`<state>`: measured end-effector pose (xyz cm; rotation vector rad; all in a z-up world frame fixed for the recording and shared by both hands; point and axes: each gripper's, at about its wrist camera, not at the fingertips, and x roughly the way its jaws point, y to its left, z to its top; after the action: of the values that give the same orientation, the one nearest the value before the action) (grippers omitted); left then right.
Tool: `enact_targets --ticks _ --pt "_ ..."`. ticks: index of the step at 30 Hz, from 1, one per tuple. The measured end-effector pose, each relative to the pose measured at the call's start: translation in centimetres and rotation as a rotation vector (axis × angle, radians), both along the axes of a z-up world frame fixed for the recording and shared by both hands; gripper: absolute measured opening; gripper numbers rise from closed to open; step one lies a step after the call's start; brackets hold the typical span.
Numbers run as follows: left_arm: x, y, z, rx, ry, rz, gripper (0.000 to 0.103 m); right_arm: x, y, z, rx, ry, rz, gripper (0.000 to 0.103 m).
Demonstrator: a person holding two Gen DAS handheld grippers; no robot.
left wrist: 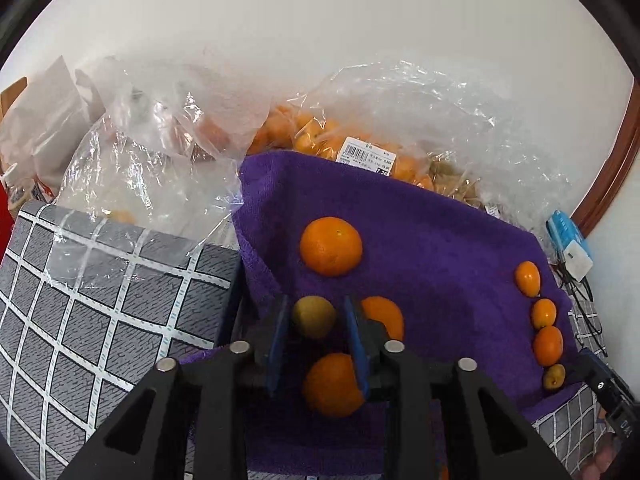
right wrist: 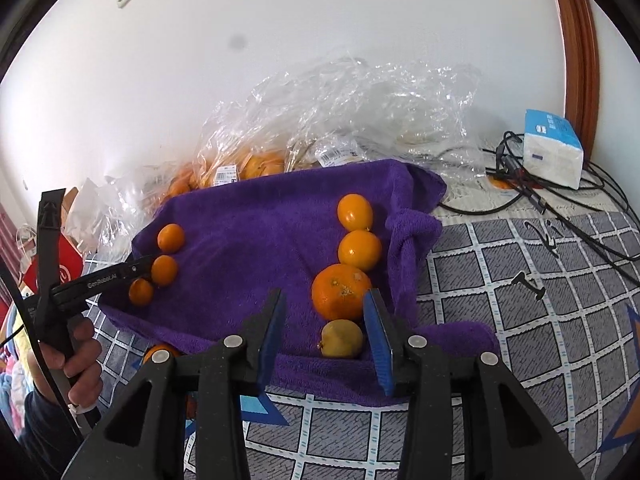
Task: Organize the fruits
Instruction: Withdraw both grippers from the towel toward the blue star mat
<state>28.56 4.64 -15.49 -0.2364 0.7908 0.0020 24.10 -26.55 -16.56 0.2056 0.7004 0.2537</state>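
A: L gripper (left wrist: 316, 320) is hovering low over the purple towel (left wrist: 440, 240), blades narrow around a yellowish fruit (left wrist: 313, 317). Can't tell if it's gripping or just framing it.

B: R gripper (right wrist: 324, 324) is gaping wide, holding nothing. Its own yellow fruit (right wrist: 342, 339) is sitting at 1 o'clock, just inside the R blade.

A: Beyond that, the column's running straight to 12: big orange (right wrist: 341, 291), then two smaller oranges (right wrist: 359, 250).

B: R is nearer that column. Bagged fruit (right wrist: 240, 168) is waiting at the back.

purple towel (right wrist: 248, 224), orange fruits (left wrist: 331, 245), grey white-gridded tablecloth (right wrist: 520, 280)
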Motion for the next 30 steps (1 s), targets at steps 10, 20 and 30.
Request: enact_targets --ticks 10,20,30 --pt "-2.6 1.4 3.9 -0.021 -0.102 0.048 0.033 -0.4 1.4 -0.2 -0.103 -0.033 -0.021 0.040" --pt "-9.7 2.8 3.0 0.061 -0.082 0.020 0.033 -3.3 3.6 1.0 -0.159 -0.036 -0.020 0.040" --pt "-14.4 4.8 -1.1 0.019 -0.029 0.012 0.036 -7.2 8.3 -1.2 -0.152 0.034 0.144 0.036"
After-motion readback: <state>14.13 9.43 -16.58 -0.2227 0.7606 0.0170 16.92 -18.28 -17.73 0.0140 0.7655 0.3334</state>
